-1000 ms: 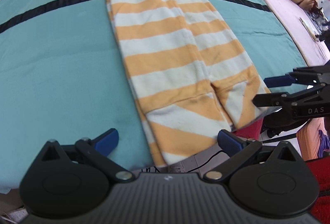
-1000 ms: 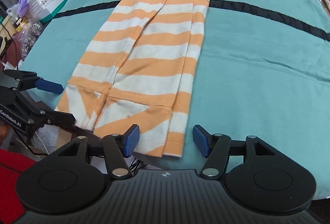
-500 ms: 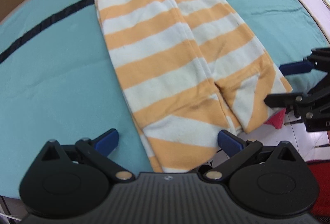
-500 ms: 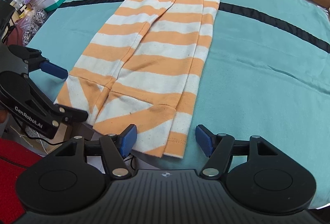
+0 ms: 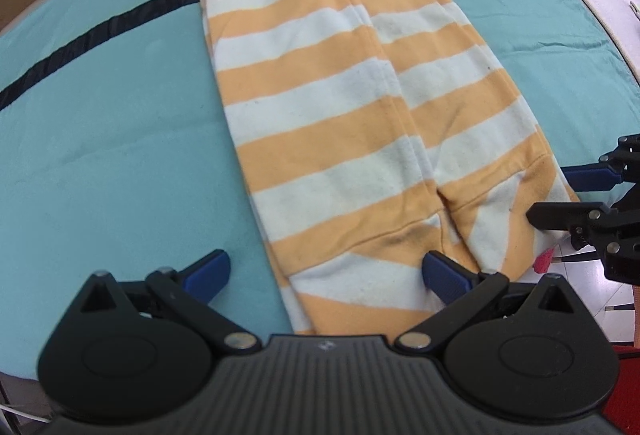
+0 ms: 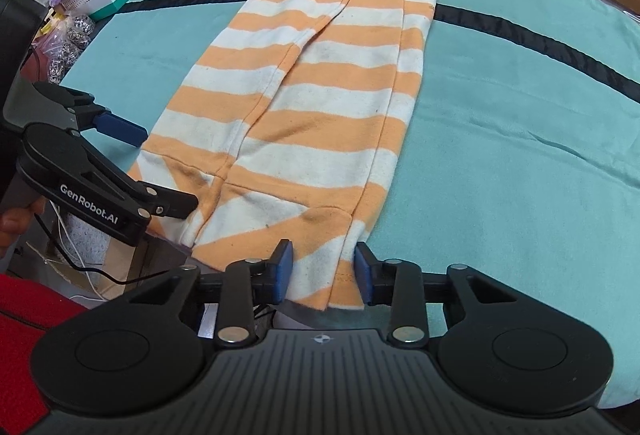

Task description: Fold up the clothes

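Orange and off-white horizontal stripes are shown on the long fleece garment (image 6: 320,107) ahead of the jaws, laid upon a teal cloth cover (image 6: 520,155) crossed by one black band (image 6: 540,39).

Both views are bright and evenly lit, with soft daylight and no hard shadows. The fisheye lens bends the table (image 5: 100,139) edge and its black stripe (image 6: 540,35) into curves. Corners are dark from vignetting. The cloth (image 5: 340,107) is sharp in the middle; the far edge is slightly soft and pale.
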The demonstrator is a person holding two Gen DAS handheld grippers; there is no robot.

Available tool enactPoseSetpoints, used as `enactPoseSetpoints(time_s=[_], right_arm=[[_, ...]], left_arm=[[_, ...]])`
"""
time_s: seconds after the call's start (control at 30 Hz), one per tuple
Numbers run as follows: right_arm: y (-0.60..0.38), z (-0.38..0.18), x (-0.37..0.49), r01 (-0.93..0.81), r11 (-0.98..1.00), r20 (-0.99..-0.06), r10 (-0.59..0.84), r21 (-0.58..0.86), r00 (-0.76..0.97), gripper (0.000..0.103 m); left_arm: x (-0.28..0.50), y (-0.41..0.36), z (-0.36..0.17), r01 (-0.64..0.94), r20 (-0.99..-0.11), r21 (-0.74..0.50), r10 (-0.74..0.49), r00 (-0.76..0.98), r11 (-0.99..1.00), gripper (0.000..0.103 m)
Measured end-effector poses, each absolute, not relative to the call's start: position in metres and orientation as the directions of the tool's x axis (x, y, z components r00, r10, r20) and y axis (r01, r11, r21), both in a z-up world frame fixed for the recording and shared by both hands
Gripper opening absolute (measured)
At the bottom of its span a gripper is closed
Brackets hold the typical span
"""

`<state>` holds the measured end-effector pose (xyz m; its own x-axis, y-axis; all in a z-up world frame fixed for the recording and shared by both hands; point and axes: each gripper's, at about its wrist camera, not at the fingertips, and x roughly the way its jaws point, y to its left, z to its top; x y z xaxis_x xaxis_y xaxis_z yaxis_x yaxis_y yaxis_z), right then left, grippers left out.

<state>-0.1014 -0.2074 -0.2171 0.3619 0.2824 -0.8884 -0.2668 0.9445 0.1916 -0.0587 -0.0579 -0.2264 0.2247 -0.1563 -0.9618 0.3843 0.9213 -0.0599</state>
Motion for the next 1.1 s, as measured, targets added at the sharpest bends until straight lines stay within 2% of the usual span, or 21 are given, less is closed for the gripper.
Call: enactPoseSetpoints(time_s=[0.27,0.37,0.43,0.47,0.67,0.8,1.1], right_arm=[[-0.209,-0.219,-0.101,-0.248,0.95,-0.89,0.274,0.191,0.364,0.037],[-0.212,-0.219,-0.1,-0.231,0.953,-0.893,0.27,0.195,0.361,0.042],[-0.212,-0.217,-0.101,-0.231,0.957,-0.899,0.253,0.177,0.358,0.05],[-0.215,-0.213,-0.101,-0.223,0.962,-0.894,0.237,0.16,0.381,0.05],[-0.211,-0.194,-0.084,-0.247,0.954,-0.84,0.273,0.171,0.47,0.041],[-0.192,-0.211,-0.073,-0.301,0.944,-0.858,0.262,0.134,0.441,0.025],[-0.203,-0.211,-0.095,-0.358,0.93,-0.895,0.231,0.087,0.381,0.029]], left_arm=[[-0.058,-0.062,-0.227,0.381,-0.962,-0.059,-0.155,0.227,0.922,0.102],[-0.058,-0.065,-0.227,0.381,-0.961,-0.059,-0.155,0.229,0.923,0.102],[-0.058,-0.065,-0.227,0.381,-0.96,-0.059,-0.157,0.231,0.923,0.102],[-0.059,-0.064,-0.227,0.381,-0.96,-0.059,-0.158,0.233,0.923,0.102],[-0.059,-0.062,-0.227,0.377,-0.96,-0.056,-0.153,0.234,0.925,0.102],[-0.058,-0.064,-0.227,0.375,-0.96,-0.055,-0.152,0.235,0.925,0.102],[-0.063,-0.053,-0.224,0.37,-0.958,-0.068,-0.165,0.236,0.927,0.102]])
